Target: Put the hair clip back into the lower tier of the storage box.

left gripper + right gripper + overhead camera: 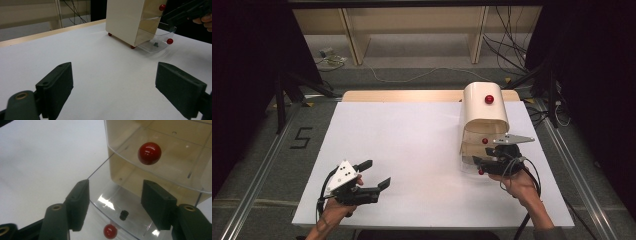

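Note:
A cream cabinet (pixel 484 107) with clear drawers and red ball knobs stands at the table's far right. Its lowest drawer (pixel 98 208) is pulled out, and a small black object (pixel 123 215) lies on its floor. That drawer's red knob (pixel 110 231) sits below my right gripper (pixel 115 195), whose jaws are open above the drawer's front with nothing between the pads. The drawer above is pushed in, with its knob (pixel 149 153) facing me. My left gripper (pixel 378 173) rests open near the front left, over bare tabletop (pixel 113 85), well away from the cabinet (pixel 123 20).
The white table top (pixel 412 145) spreads between the two grippers. Past the table's far edge are a pale wooden shelf frame (pixel 412 30) and loose cables (pixel 512 45) on the floor. A metal rail (pixel 267 160) runs along the left side.

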A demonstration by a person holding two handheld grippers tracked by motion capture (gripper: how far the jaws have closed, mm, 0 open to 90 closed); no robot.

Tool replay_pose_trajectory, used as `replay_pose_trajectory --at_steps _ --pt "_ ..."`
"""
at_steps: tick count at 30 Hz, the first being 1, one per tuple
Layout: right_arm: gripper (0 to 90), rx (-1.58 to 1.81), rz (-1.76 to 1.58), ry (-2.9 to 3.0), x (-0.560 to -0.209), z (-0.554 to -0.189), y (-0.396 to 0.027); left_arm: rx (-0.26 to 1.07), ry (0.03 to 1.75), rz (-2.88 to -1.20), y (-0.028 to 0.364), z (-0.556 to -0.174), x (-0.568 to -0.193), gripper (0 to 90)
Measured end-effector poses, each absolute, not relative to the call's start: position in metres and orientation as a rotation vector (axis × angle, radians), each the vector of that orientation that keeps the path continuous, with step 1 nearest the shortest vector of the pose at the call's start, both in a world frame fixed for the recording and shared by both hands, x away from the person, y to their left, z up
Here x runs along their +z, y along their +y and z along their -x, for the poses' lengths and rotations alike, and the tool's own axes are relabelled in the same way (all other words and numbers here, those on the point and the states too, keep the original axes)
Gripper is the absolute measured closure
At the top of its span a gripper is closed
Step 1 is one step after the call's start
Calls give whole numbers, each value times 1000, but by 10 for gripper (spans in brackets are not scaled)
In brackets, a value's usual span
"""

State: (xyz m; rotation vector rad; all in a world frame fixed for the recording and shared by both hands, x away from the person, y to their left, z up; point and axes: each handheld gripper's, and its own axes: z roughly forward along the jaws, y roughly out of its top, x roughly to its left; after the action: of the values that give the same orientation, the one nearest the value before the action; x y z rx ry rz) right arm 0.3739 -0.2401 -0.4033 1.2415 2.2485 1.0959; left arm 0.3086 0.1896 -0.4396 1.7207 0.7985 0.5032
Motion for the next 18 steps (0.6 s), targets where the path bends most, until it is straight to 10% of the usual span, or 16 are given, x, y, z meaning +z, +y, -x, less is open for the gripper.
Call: replay_pose_trajectory --at_steps 18 --pt "317 1176 -1264 2189 -405 -365 -241 507 795 -1724 189 -308 -440 143"
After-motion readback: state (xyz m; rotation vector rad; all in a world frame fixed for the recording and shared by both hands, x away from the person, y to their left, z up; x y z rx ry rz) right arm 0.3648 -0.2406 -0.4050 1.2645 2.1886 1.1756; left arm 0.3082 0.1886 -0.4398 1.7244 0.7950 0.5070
